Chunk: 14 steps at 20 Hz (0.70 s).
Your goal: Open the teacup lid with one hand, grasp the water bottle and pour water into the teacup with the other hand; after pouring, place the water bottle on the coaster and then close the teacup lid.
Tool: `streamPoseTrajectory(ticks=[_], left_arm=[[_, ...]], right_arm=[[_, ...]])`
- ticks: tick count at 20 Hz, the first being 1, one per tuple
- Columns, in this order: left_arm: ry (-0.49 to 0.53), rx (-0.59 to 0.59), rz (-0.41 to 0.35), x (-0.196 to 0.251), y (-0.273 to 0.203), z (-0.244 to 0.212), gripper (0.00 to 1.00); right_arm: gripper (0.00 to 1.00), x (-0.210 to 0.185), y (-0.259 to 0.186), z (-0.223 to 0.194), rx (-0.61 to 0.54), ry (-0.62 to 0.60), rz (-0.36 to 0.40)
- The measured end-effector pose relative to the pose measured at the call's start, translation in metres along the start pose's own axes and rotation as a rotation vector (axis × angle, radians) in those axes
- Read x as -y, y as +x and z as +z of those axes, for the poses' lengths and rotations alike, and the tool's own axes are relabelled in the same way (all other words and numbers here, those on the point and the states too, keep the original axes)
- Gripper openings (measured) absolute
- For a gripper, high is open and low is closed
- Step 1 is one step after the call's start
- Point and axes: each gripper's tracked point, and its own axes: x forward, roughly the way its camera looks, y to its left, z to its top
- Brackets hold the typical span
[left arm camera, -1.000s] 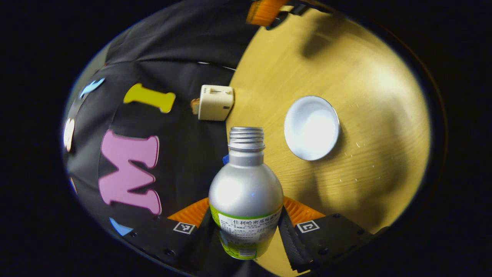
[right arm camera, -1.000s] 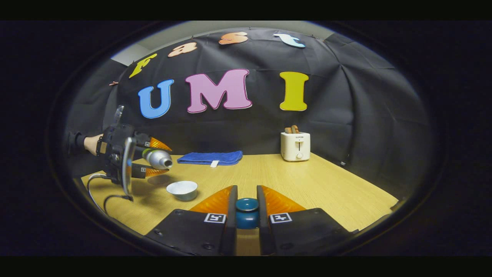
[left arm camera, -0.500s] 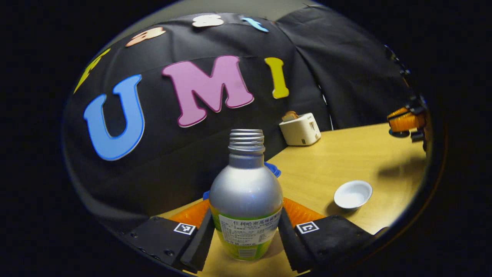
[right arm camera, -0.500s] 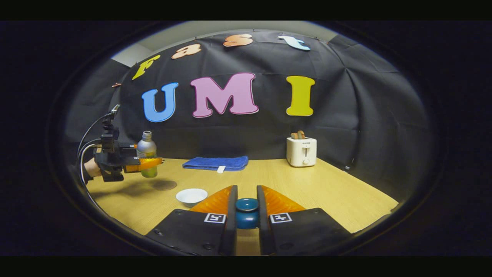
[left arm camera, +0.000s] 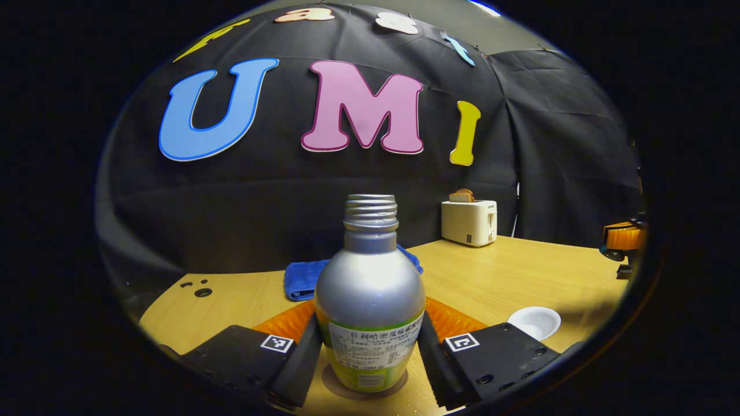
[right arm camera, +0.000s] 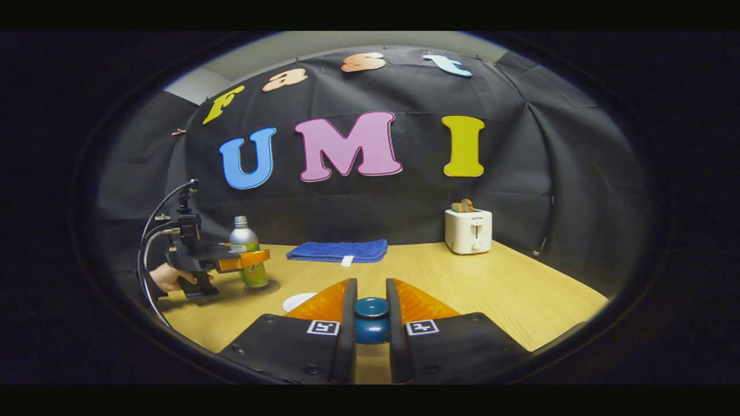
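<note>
We hold water bottle (left arm camera: 370, 294) upright in left tongs (left arm camera: 370, 346), both fingers pinching it, base on coaster (left arm camera: 364, 386). Right tongs (right arm camera: 371, 323) pinch teacup lid (right arm camera: 371, 319) knob. Teacup (left arm camera: 534, 321) open on surface (left arm camera: 509, 277). Placing step; next we release bottle, carry lid over cup.

The capless silver water bottle (left arm camera: 370, 289) stands upright on the round coaster (left arm camera: 364, 386) between the left tongs (left arm camera: 370, 346); the white teacup (left arm camera: 535, 321) sits uncovered nearby.
</note>
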Motion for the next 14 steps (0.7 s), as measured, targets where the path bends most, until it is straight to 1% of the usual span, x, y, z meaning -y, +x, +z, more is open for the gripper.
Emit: streamPoseTrajectory(ticks=[3, 4, 5, 8, 10, 12, 13, 14], left_arm=[[-0.047, -0.021, 0.016, -0.005, 0.007, -0.017, 0.8], [-0.051, -0.025, 0.027, -0.007, 0.009, -0.019, 0.8], [-0.057, -0.026, 0.032, -0.007, 0.01, -0.021, 0.8], [-0.086, -0.017, 0.047, -0.01, 0.007, -0.023, 0.82], [-0.103, -0.029, 0.041, -0.006, 0.008, -0.029, 0.83], [-0.113, -0.076, 0.024, -0.001, 0.007, -0.044, 0.85], [-0.108, -0.08, 0.025, 0.0, 0.002, -0.042, 0.87], [-0.108, -0.078, 0.023, 0.003, -0.001, -0.039, 0.94]], right_arm=[[0.23, -0.002, 0.008, -0.002, -0.003, 0.005, 0.004], [0.24, -0.003, 0.01, -0.002, -0.005, 0.002, 0.007], [0.27, -0.004, 0.012, -0.003, -0.006, -0.001, 0.011], [0.27, -0.012, 0.017, -0.003, -0.008, -0.005, 0.034], [0.27, -0.016, 0.021, -0.004, -0.007, -0.005, 0.044], [0.27, -0.019, 0.024, -0.004, -0.005, -0.006, 0.051], [0.27, -0.021, 0.026, -0.002, -0.003, -0.009, 0.056], [0.27, -0.022, 0.027, 0.0, 0.003, -0.012, 0.057]])
